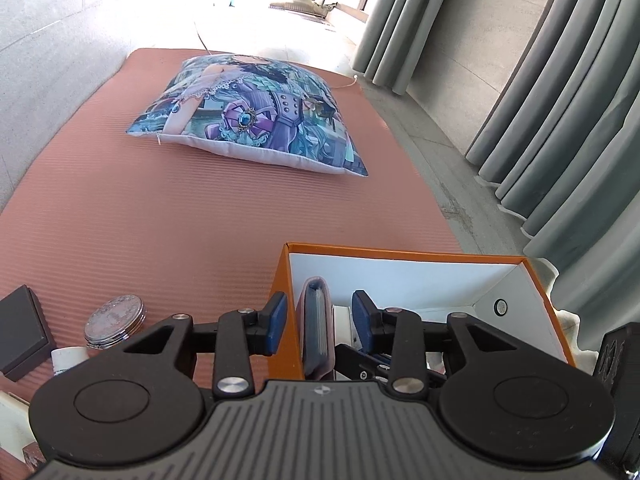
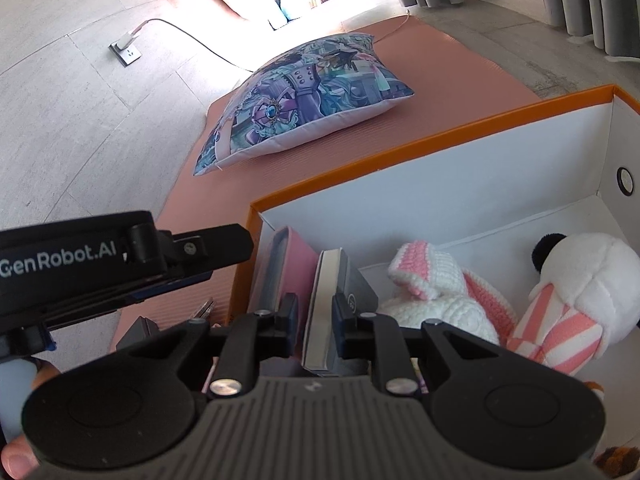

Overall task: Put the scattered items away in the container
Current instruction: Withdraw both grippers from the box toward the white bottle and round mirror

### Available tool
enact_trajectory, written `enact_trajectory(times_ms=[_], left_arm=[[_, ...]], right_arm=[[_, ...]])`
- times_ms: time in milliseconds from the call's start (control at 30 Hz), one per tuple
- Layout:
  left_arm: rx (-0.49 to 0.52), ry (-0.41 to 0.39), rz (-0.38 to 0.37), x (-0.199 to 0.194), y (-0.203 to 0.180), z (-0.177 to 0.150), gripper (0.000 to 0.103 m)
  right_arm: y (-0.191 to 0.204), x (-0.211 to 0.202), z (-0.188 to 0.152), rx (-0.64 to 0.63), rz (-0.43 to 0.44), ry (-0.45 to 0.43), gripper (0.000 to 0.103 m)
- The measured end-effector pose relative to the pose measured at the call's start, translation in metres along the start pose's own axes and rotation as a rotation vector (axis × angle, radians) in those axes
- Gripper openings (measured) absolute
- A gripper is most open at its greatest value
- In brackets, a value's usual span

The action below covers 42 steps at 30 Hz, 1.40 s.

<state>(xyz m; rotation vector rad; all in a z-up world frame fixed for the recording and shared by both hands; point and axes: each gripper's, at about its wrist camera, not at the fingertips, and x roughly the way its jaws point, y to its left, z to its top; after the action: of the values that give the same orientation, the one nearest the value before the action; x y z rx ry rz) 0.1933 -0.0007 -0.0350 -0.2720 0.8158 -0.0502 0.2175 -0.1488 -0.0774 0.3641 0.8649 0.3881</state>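
An orange box [image 1: 400,254] with white inner walls stands on the pink mat. A pink wallet [image 1: 316,356] stands upright against its left wall. My left gripper [image 1: 319,322] is open and straddles that wall and the wallet, its pads clear of both. In the right wrist view my right gripper [image 2: 318,320] is shut on a thin grey book [image 2: 332,272], held upright inside the box [image 2: 400,148] beside the wallet [image 2: 292,264]. The left gripper [image 2: 224,248] reaches in from the left there. A round silver tin [image 1: 116,320], a black box [image 1: 20,328] and a small white bottle [image 1: 68,360] lie on the mat.
A crocheted pink-and-white bunny [image 2: 432,296] and a white plush toy [image 2: 580,288] lie in the box. A printed cushion [image 1: 256,120] rests further along the mat [image 1: 160,220]. Grey curtains [image 1: 560,120] hang on the right. A floor socket with a cable [image 2: 126,50] sits on the tiles.
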Motion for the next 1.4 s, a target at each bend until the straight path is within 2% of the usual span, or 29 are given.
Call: enact_trajectory(times_ms=[267, 567, 733, 833, 967, 1133, 1400], left_arm=[[-0.041, -0.066, 0.022, -0.023, 0.013, -0.002, 0.054], [-0.06, -0.08, 0.027, -0.056, 0.029, -0.012, 0.054], [-0.026, -0.084, 0.027, -0.074, 0.036, -0.021, 0.055], [-0.014, -0.087, 0.03, -0.083, 0.043, -0.027, 0.055], [-0.005, -0.064, 0.052, -0.089, 0.056, -0.033, 0.055], [0.018, 0.009, 0.05, -0.088, 0.077, -0.038, 0.055], [0.02, 0.114, 0.08, -0.081, 0.12, -0.035, 0.055]], right_arm=[[0.015, -0.022, -0.002, -0.101, -0.068, -0.047, 0.025], [0.052, -0.062, -0.024, -0.272, -0.107, -0.157, 0.029], [0.07, -0.078, -0.037, -0.338, -0.121, -0.211, 0.031], [0.08, -0.085, -0.046, -0.379, -0.125, -0.225, 0.038], [0.09, -0.087, -0.055, -0.429, -0.13, -0.219, 0.039], [0.102, -0.083, -0.062, -0.479, -0.105, -0.182, 0.038], [0.126, -0.054, -0.068, -0.601, -0.083, -0.037, 0.038]])
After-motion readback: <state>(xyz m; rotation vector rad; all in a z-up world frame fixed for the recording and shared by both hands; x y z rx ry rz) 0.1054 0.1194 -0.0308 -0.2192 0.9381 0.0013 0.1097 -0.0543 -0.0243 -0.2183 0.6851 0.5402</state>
